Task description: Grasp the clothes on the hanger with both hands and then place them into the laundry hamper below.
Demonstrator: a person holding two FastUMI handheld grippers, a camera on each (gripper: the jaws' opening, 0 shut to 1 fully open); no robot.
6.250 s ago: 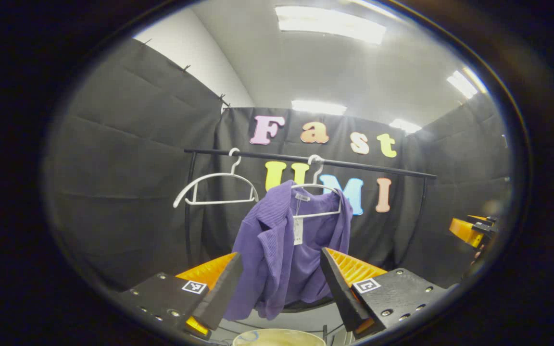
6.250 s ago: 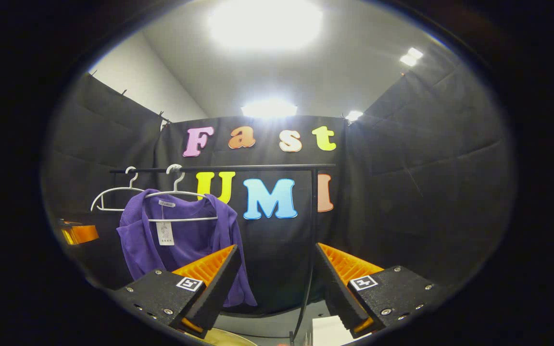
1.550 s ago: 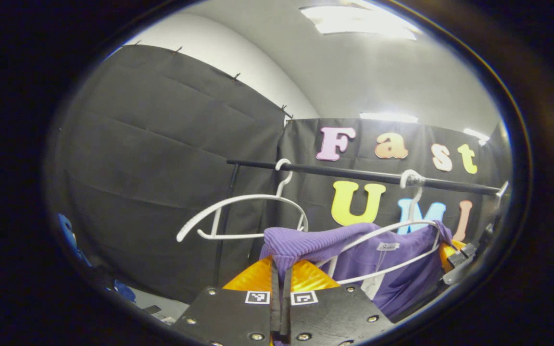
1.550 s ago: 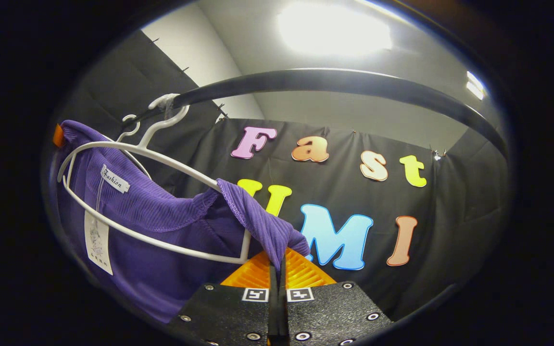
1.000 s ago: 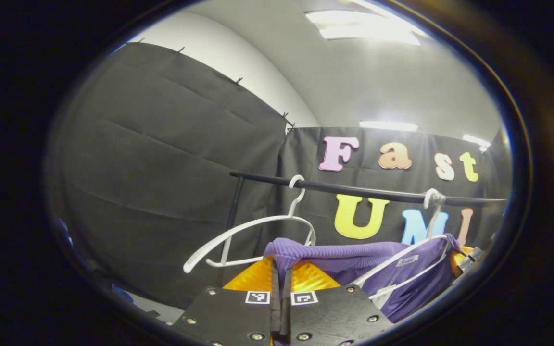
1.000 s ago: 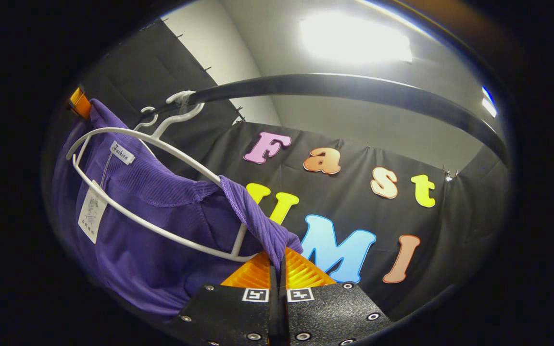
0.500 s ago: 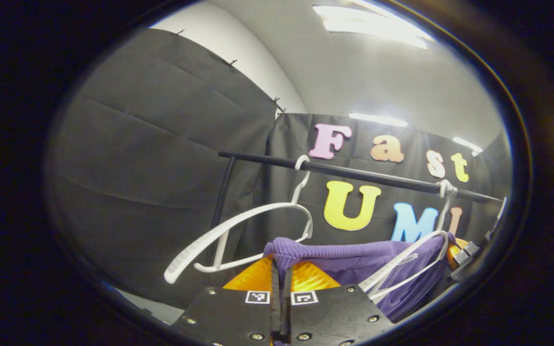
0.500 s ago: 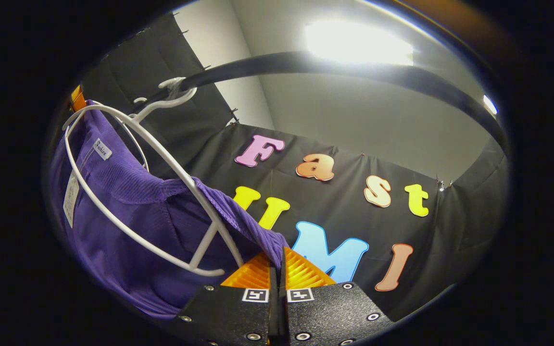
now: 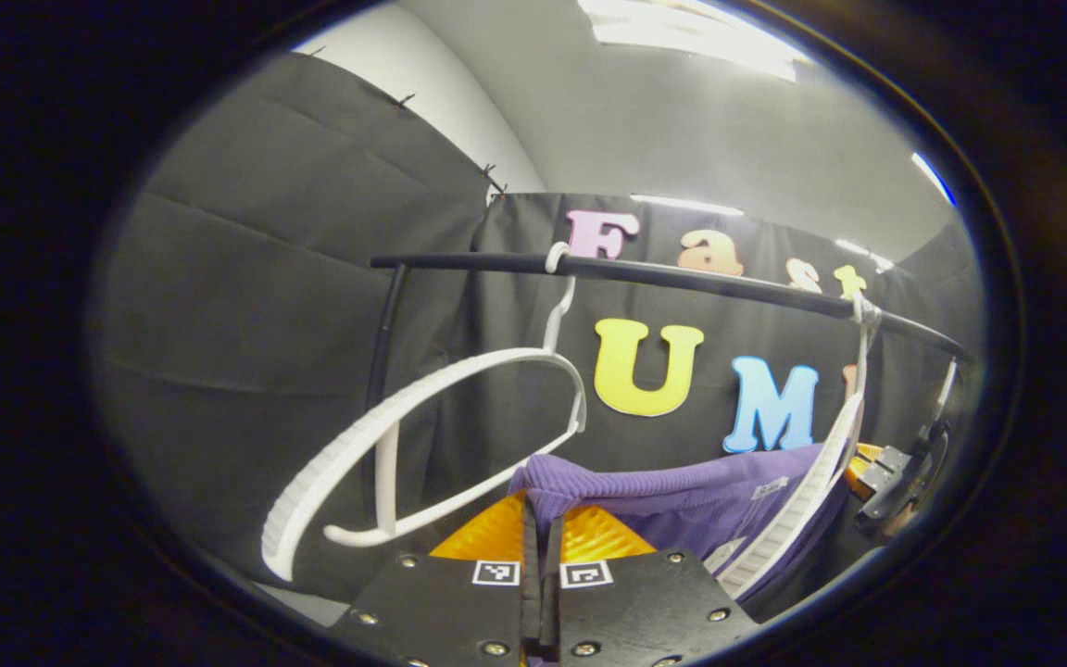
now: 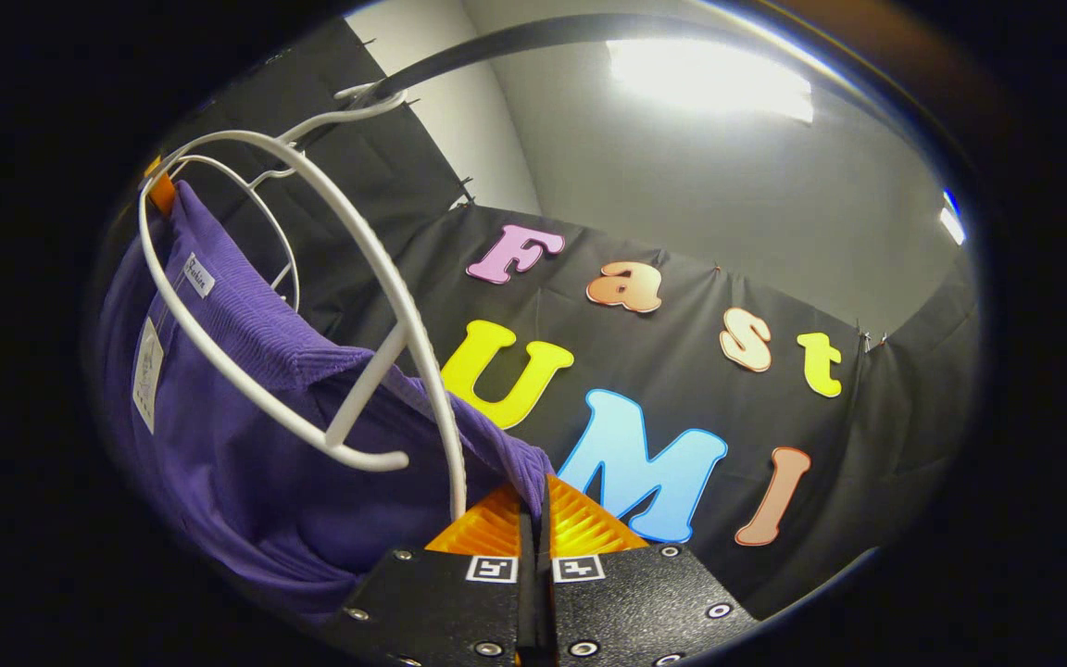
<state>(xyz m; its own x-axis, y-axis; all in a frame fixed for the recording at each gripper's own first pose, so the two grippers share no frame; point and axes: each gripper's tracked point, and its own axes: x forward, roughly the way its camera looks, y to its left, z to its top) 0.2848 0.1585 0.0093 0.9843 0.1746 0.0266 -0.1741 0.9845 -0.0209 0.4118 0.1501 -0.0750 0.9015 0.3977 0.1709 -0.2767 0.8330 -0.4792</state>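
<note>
Pulling the top (image 9: 672, 491) down and toward me, I have both claws clamped on it: my left claw (image 9: 541, 528) pinches 1 purple shoulder between closed fingers, and my right claw (image 10: 533, 505) pinches the other the same way. In the left gripper view the right claw (image 9: 881, 472) shows far right, at the cloth's other end.

What changed over the last second is the hanger (image 10: 330, 306). It has swung from nearly level to steeply tilted, its arm now cutting down across the cloth just beside my right claw, while its hook is still on the rail (image 9: 682, 275). The top stretches between my claws below the rail, and its neck still looks looped around the hanger frame. The 2nd hanger (image 9: 422, 435), bare, hangs tilted to the left and close to my left claw.

My judgement: the top is half freed, not off. The next pull should slip the cloth past the hanger's end; tugging hard could drag the hanger off the rail with it. The hamper comes after that.
</note>
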